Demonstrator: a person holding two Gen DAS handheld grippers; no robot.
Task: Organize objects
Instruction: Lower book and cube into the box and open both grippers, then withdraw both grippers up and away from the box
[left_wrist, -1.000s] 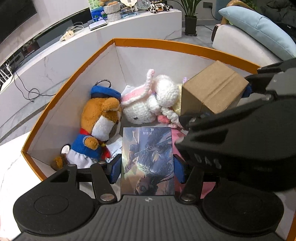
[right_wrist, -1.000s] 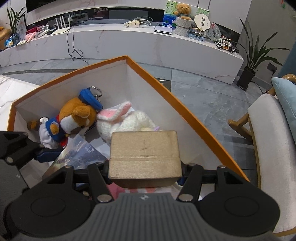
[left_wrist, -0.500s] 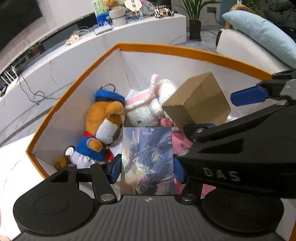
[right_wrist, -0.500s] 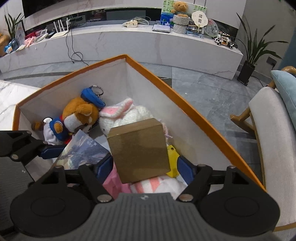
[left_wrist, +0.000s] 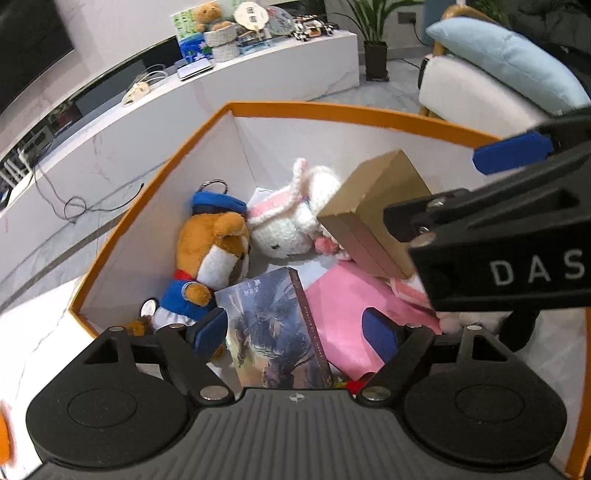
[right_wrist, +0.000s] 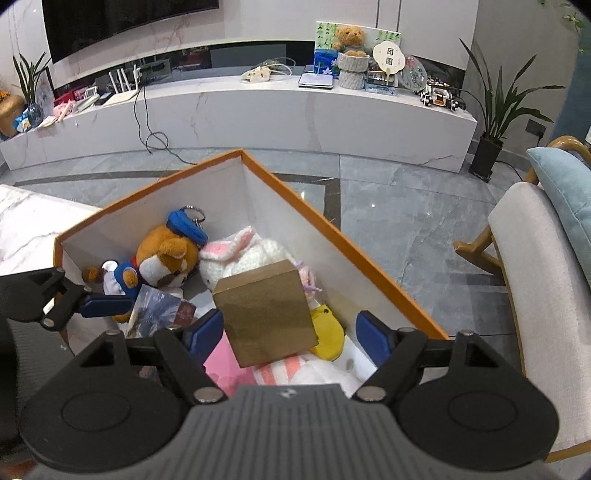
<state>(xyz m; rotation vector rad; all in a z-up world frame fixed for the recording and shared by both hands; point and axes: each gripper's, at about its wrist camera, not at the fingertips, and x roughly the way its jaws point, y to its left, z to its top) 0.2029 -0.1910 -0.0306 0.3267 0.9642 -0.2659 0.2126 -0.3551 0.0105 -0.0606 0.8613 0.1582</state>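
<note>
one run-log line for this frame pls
left gripper opening, book released | right gripper opening, cardboard box released | both in orange bin

Brown cardboard box (right_wrist: 266, 314) lies tilted on toys beside a perhaps leaning book (left_wrist: 277, 325)

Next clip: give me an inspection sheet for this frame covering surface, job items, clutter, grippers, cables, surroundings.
Surface: white marble top under the orange-rimmed box.
Job items: all in the box: cardboard box tilted on plush toys; book leaning; plush bear; white bunny; pink sheet.
Clutter: nothing seen.
Grippers: left gripper opening, pads clear of the book; right gripper opening, clear of the cardboard box.
Cables: black cord hanging off the TV console.
Surroundings: TV console, potted plant, armchair.
</note>
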